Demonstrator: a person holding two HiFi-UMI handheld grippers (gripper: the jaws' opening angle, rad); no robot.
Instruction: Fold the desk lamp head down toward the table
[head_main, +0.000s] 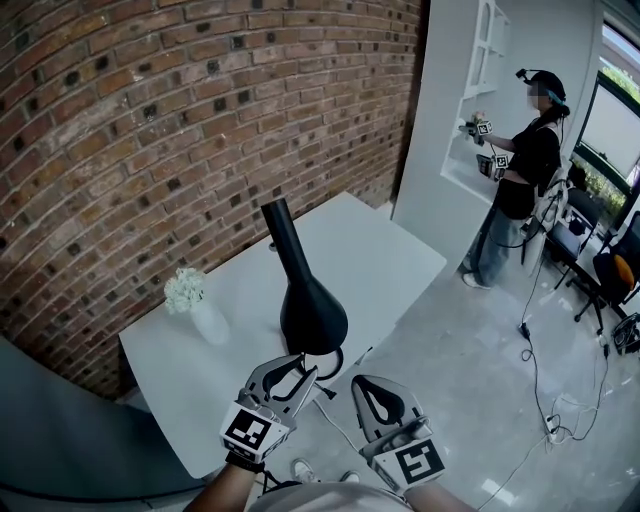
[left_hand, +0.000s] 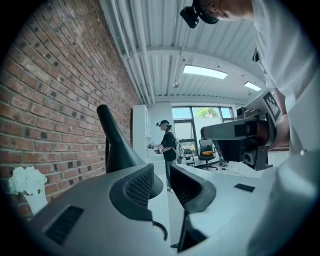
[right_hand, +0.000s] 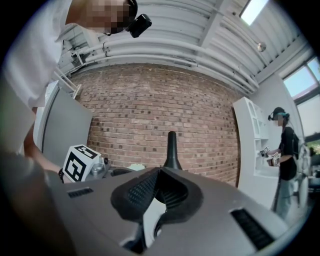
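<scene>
Holds the left tool (head_main: 300, 364), jaws apart and empty, just short of the desk lamp (head_main: 310, 300), nearer to it than the right tool (head_main: 368, 388), whose jaws are together. Finds the lamp upright by the near edge of the tabletop (head_main: 390, 260), long axis vertical, with bare surface beyond the lamp for tipping.

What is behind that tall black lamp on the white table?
Behind the lamp the white table runs on to the brick wall. The vase of white flowers stands to its side, not behind. The lamp's wide body covers a patch of table.
</scene>
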